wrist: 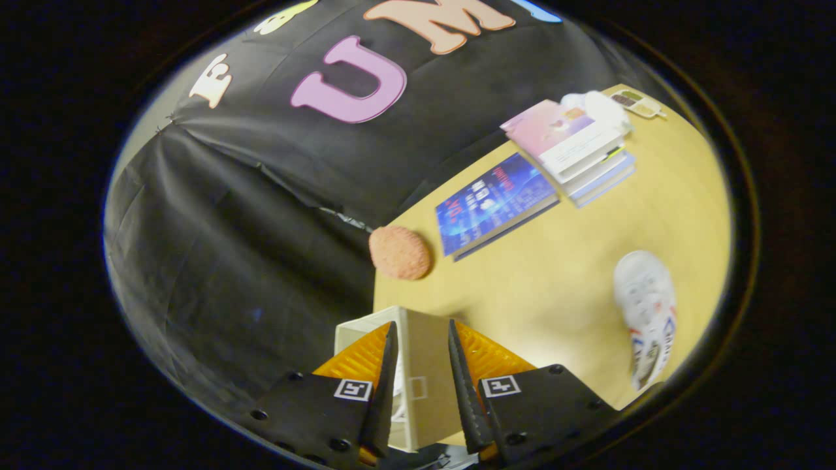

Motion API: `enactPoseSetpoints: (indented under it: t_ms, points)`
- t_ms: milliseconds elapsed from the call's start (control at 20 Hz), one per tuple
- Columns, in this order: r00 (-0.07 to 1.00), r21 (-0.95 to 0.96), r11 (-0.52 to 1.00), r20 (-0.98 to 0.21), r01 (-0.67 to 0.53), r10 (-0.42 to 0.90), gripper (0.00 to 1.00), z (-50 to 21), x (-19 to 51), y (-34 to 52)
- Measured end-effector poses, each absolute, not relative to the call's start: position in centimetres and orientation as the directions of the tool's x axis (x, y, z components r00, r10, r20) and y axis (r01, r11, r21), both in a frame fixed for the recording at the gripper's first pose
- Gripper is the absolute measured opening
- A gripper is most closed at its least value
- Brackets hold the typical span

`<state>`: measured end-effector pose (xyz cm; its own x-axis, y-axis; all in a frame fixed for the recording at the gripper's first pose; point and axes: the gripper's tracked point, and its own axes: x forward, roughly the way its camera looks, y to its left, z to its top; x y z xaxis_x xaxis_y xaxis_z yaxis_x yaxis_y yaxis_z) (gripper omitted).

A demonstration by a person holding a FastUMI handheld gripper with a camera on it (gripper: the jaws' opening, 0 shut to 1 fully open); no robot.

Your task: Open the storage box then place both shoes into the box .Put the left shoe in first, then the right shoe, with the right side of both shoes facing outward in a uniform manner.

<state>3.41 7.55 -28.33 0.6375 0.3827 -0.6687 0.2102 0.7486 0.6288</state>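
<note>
Tongs: tongs [421, 362] stand narrowly parted, one finger on each side of the raised front panel of the storage box [418, 356]; whether both press on it cannot be told.
Storage box: pale, thin-walled plastic at the near edge of the tabletop [555, 287], partly hidden behind the fingers; the panel between them carries a small rectangular recess that looks like a pull.
Box handling: probably light and fairly stiff, smooth enough to slip; the panel's edge or that recess seems the best place to take hold, with a gentle pull so the whole box does not slide.
Shoe: one white shoe [646, 316] with coloured trim lies on the tabletop well to the right of the tongs, apart from the box; left or right cannot be told.
Shoe handling: likely light, soft in the upper and firmer at the sole; the heel collar or sole edge would give the surest hold.
Other items: an orange-pink sponge-like lump [400, 252] sits beyond the box, a blue book [493, 205] farther on, and a stack of books [575, 147] behind that.
</note>
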Motion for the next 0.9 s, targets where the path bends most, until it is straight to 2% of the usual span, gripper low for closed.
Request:
enactPoseSetpoints:
  t_ms: [250,450,650,900]
  points:
    - [0.602,0.475,0.827,-0.767,0.299,0.223,0.47,-33.6,0.2,-2.5]
    - [0.509,0.359,0.851,-0.851,0.385,0.128,0.47,-38.4,-4.8,-8.9]
    - [0.438,0.260,0.869,-0.897,0.421,0.056,0.47,-42.9,-8.0,-12.0]
    - [0.418,0.247,0.882,-0.906,0.401,0.064,0.47,-45.7,-8.1,-12.2]
